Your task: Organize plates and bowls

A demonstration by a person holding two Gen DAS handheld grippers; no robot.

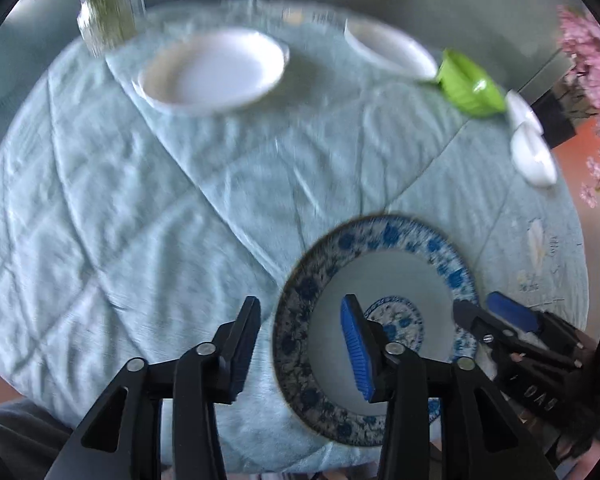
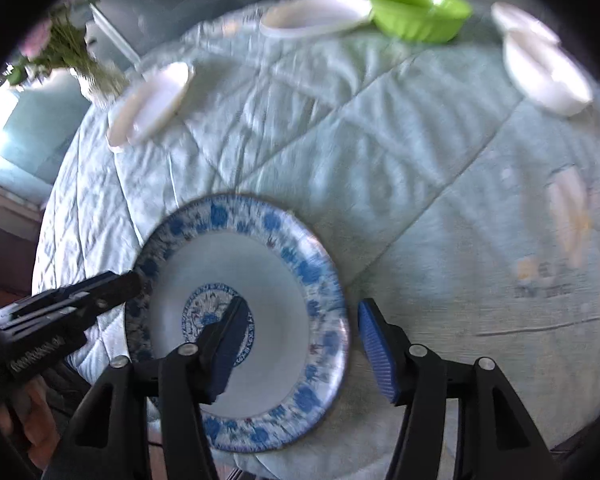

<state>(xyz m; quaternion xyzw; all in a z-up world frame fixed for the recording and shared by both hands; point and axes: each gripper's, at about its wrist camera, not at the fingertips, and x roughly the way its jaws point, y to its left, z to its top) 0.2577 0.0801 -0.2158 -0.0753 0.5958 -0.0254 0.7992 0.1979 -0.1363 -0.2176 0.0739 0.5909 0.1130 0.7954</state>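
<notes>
A blue-and-white patterned plate lies on the light blue quilted cloth near the table's front edge. My left gripper is open and straddles the plate's left rim, with one finger outside on the cloth and the blue pad over the plate's well. My right gripper is open too and straddles the opposite rim, its pads apart from it. Each gripper also shows in the other view: the right gripper at the plate's right side, the left gripper at its left side.
Stacked white plates sit at the far left beside a vase of greenery. Another white plate, a green bowl and two white bowls line the far edge. Pink flowers stand off the table's right.
</notes>
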